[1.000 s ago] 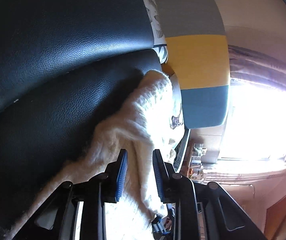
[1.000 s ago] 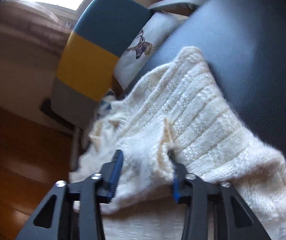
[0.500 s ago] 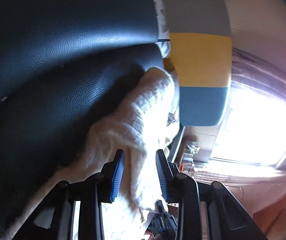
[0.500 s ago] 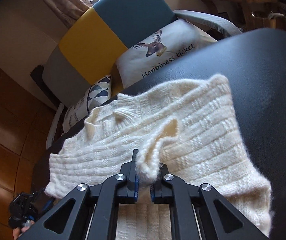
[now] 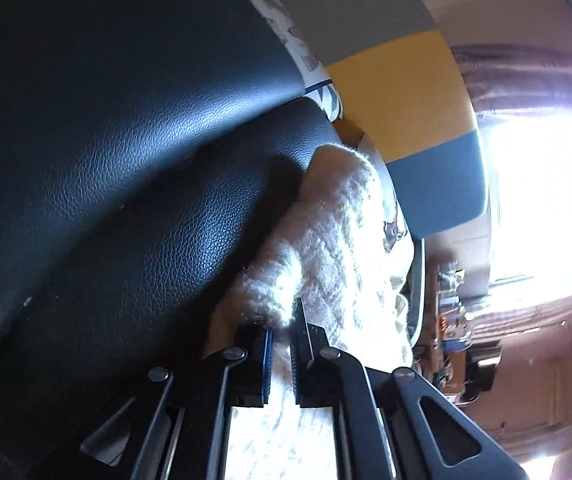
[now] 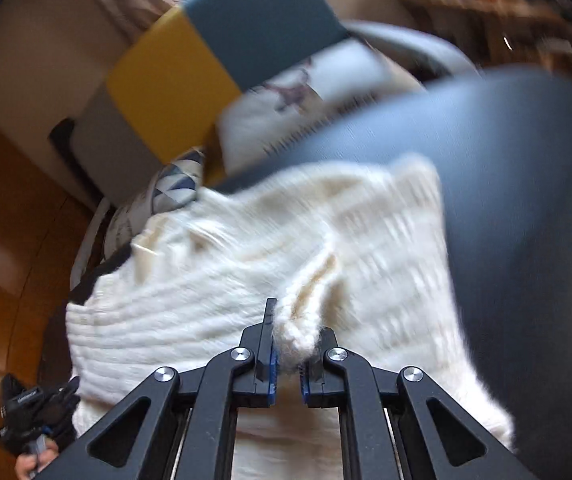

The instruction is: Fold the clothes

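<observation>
A cream ribbed knit sweater [image 6: 213, 296] lies on a black leather sofa seat [image 6: 526, 208]. My right gripper [image 6: 288, 344] is shut on a raised fold of the sweater near its middle, and the view is blurred by motion. In the left wrist view the same sweater [image 5: 334, 248] runs along the sofa seat [image 5: 133, 264], and my left gripper [image 5: 281, 328] is shut on a fuzzy edge of the knit. The sweater's near part is hidden under both grippers.
The sofa backrest [image 5: 105, 80] rises on the left of the left wrist view. Beyond the seat stands a grey, yellow and blue armchair [image 6: 221, 48] with a deer-print cushion [image 6: 306, 84]. A gloved hand [image 6: 33, 420] is at the lower left. A bright window [image 5: 546, 200] and wooden floor [image 6: 1, 220] lie beyond.
My left gripper, open around the knit earlier, has shut on it. My right gripper shut on the fold half a second ago and still holds it while the camera moves.
</observation>
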### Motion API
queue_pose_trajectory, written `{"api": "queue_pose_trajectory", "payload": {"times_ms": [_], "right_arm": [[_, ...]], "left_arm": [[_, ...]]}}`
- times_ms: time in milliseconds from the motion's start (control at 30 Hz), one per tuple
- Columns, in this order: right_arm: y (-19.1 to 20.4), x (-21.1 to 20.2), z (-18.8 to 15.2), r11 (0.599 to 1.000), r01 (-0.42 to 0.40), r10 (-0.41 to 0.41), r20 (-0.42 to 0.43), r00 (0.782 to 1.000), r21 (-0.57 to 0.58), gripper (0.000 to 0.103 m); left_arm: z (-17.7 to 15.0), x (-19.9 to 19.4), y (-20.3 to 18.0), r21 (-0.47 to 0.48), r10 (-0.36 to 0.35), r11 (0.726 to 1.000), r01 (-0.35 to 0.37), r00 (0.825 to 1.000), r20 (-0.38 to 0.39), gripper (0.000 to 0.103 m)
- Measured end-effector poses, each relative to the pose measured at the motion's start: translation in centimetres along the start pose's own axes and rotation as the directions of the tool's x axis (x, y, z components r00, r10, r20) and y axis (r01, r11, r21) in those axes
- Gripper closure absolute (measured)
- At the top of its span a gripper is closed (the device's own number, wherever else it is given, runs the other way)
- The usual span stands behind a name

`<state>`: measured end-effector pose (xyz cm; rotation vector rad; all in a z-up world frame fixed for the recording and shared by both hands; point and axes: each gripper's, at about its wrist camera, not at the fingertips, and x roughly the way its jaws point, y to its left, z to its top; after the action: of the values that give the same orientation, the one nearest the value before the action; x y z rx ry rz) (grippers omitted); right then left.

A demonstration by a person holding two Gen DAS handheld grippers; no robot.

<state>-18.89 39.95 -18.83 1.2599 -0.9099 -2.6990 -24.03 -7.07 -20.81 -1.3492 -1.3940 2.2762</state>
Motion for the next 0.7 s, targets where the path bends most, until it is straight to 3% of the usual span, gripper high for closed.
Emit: {"api": "queue_pose_trajectory", "payload": {"times_ms": [100,233,367,500,600,700], "right_arm": [[0.0,-0.5,0.1,1.000,-0.016,0.016,0.034,0.999,0.008,0.094],[2.2,-2.5,1.2,0.996,-0.003,0.016,0.133,0.991,-0.093,0.094],[-0.3,-0.2,0.4,0.999,0.036,-0.036,0.008,0.999,0.004,0.091],[-2.6,-2.3,0.4,0.988,-0.043,0.037,0.042,0.998,0.150,0.078],[-0.4,-2.3,0.4,0.995,-0.067,0.066,0.019,0.998,0.071,0.064],[1.9,-2.2,0.5,0.996,-0.092,0.092,-0.005,0.996,-0.008,0.058]], "left_arm": [[0.1,0.1,-0.4,0.032,0.011,0.999,-0.010,1.000,-0.009,0.097],[-0.9,-1.2,-0.5,0.089,0.049,0.995,-0.048,0.999,0.000,0.096],[-3.0,-3.4,0.5,0.111,0.058,0.992,-0.054,0.998,-0.033,0.095],[-3.4,-6.0,1.0,0.120,0.029,0.993,-0.021,0.997,-0.070,0.093],[-3.0,-8.6,1.2,0.173,0.023,0.985,-0.017,0.999,-0.034,0.092],[-1.9,-10.7,1.4,0.226,0.026,0.974,-0.030,0.999,0.019,0.085]]}}
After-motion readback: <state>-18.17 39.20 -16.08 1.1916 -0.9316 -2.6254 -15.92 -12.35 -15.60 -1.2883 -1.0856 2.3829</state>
